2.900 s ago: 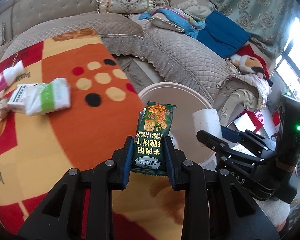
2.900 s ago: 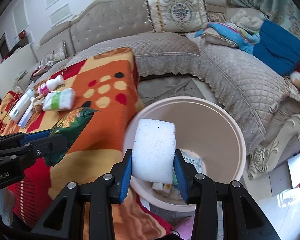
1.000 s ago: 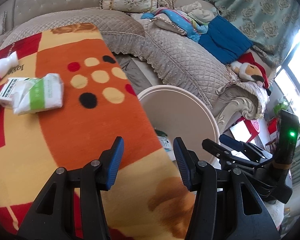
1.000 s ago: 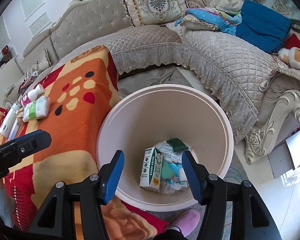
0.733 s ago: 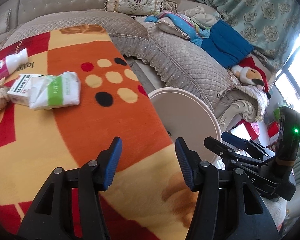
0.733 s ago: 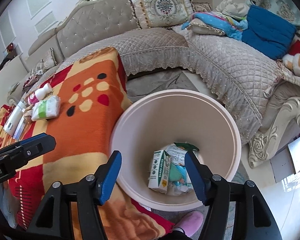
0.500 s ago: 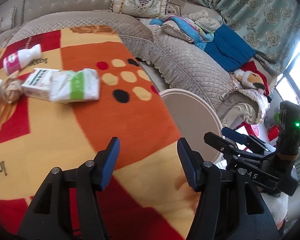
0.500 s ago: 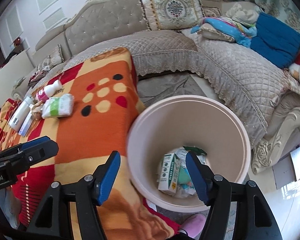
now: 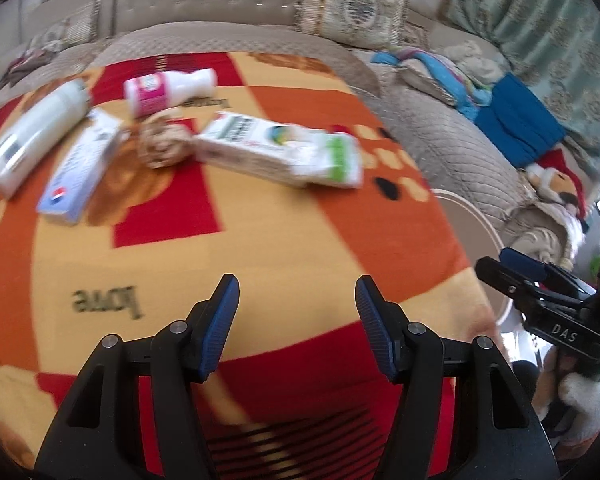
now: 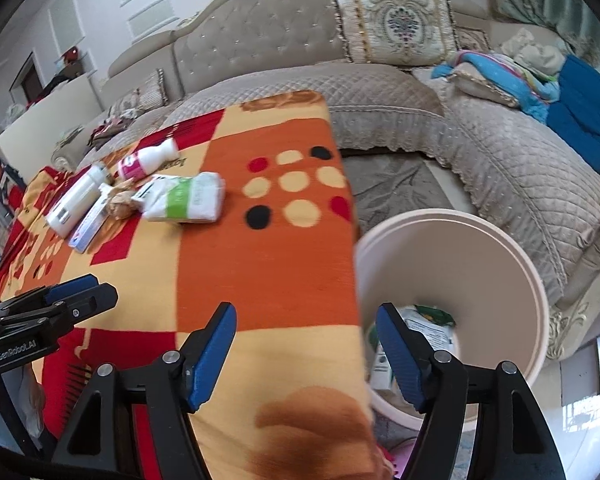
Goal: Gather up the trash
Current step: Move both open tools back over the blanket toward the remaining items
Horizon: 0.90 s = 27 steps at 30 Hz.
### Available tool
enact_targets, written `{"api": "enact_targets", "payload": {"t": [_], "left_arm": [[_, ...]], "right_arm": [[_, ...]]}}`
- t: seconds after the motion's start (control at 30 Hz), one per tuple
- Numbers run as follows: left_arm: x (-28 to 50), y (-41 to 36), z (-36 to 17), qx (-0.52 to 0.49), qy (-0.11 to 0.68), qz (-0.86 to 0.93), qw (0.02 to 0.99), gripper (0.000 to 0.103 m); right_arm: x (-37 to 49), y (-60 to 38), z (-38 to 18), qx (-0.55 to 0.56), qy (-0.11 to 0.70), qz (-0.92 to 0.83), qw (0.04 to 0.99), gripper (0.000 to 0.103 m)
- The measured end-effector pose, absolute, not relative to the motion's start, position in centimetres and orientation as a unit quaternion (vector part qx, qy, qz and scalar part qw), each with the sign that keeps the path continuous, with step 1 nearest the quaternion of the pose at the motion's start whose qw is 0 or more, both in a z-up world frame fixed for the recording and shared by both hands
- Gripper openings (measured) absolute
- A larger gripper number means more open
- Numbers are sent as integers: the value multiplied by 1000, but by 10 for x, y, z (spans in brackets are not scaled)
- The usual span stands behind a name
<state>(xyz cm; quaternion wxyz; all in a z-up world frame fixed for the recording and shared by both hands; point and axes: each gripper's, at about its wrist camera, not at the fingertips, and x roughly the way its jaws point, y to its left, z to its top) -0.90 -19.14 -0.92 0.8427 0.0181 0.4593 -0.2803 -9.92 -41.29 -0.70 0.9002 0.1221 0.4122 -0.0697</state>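
Observation:
Both grippers are open and empty. My left gripper [image 9: 296, 304] hovers over the orange and red blanket [image 9: 228, 264], short of the trash on it: a white and green tissue pack [image 9: 332, 158] on a white carton [image 9: 240, 146], a crumpled brown ball [image 9: 162, 146], a pink-labelled bottle [image 9: 164, 88], a white bottle [image 9: 32, 136] and a flat box [image 9: 80, 166]. My right gripper [image 10: 306, 332] sits over the blanket's edge beside the beige bin [image 10: 496, 240]. The tissue pack [image 10: 188, 198] and bottles [image 10: 144, 162] lie far left of it. The bin holds earlier trash [image 10: 424, 328].
A quilted beige sofa [image 10: 380, 92] wraps around the back and right, with a cushion [image 10: 396, 24] and blue bedding [image 10: 580, 108]. The left gripper shows at the left edge of the right wrist view [image 10: 56, 304]. The right gripper shows at the right of the left wrist view [image 9: 540, 292].
The biscuit packet and white sponge held earlier are gone from the grippers, which now stand open. Both have swung left, away from the bin and toward the trash on the blanket.

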Motion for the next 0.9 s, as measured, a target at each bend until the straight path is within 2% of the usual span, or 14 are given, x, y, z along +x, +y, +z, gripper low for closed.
{"api": "enact_targets", "payload": {"t": [0.9], "left_arm": [[20,-82,-18,-40,466,-213,858,59]], "right_arm": [[-51,-335,-21,88,442,6,892,70]]}}
